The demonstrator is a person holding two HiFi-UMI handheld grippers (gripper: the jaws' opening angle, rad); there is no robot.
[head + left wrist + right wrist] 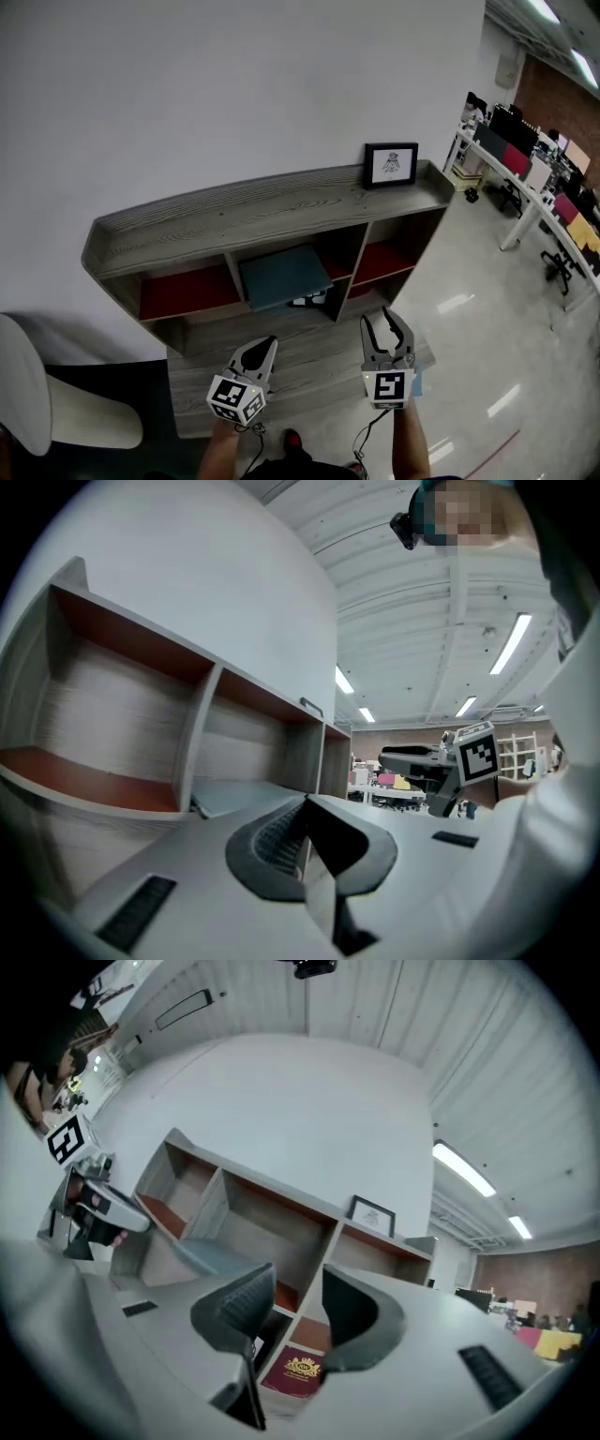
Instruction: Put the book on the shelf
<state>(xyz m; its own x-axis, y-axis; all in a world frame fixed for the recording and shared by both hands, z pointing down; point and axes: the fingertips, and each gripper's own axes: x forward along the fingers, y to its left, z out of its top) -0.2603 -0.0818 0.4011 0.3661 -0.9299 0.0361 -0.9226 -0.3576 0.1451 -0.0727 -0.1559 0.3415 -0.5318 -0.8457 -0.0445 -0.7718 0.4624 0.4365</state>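
While both tongs hover before the shelf (262, 211) — left tongs (270, 343) pressed together, right tongs (384, 323) spread, empty — the teal book (284, 274) lies just beyond, flat in the middle compartment, its long axis apparently across the opening and its front edge jutting toward the tongs.

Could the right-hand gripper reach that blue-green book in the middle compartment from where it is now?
Probably yes. The right gripper is open and empty. The blue-green book lies in the open-fronted middle compartment of the shelf, with nothing visibly between them.
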